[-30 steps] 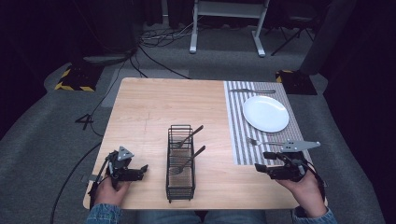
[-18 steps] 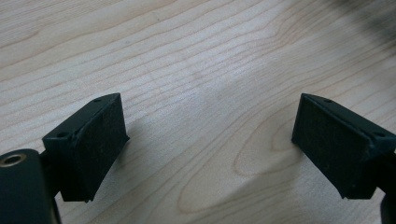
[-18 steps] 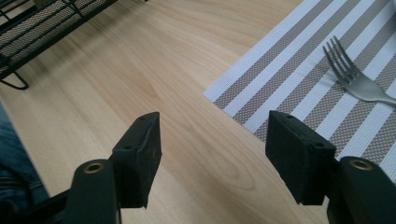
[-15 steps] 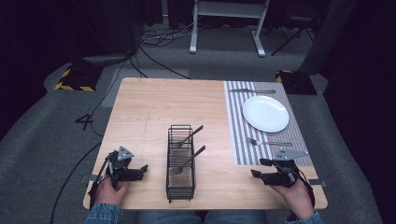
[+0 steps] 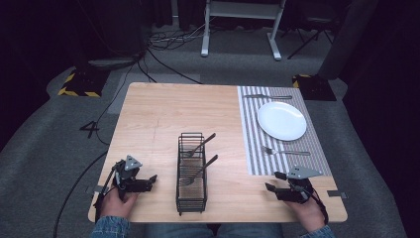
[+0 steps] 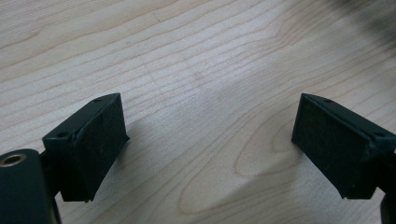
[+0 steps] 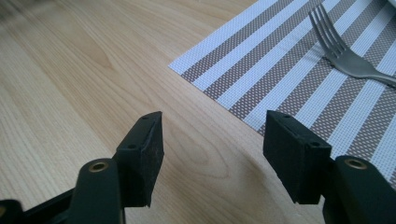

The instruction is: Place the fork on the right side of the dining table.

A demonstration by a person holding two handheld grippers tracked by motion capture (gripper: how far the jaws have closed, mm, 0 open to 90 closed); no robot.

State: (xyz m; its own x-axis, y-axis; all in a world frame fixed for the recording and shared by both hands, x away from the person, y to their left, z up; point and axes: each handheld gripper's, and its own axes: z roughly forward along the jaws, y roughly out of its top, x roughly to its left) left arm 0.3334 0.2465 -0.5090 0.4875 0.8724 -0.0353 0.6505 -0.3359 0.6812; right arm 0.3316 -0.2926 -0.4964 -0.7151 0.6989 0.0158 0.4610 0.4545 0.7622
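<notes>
Both the left hand-held gripper [image 5: 148, 180] and right hand-held gripper [image 5: 273, 182] rest open and empty at the tabletop's [image 5: 158, 119] near corners, flanking a wire rack [image 5: 191, 171].

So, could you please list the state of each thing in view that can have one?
Left hand-held gripper: open, holding nothing, low over the bare wood.
Right hand-held gripper: open, holding nothing, beside the placemat's near corner.
Wire caddy: upright, with two utensils leaning out of it.
Plate: bare, on the striped placemat.
Fork: lying flat on the placemat, nearer than the plate.
Utensil: lying flat beyond the plate.
</notes>
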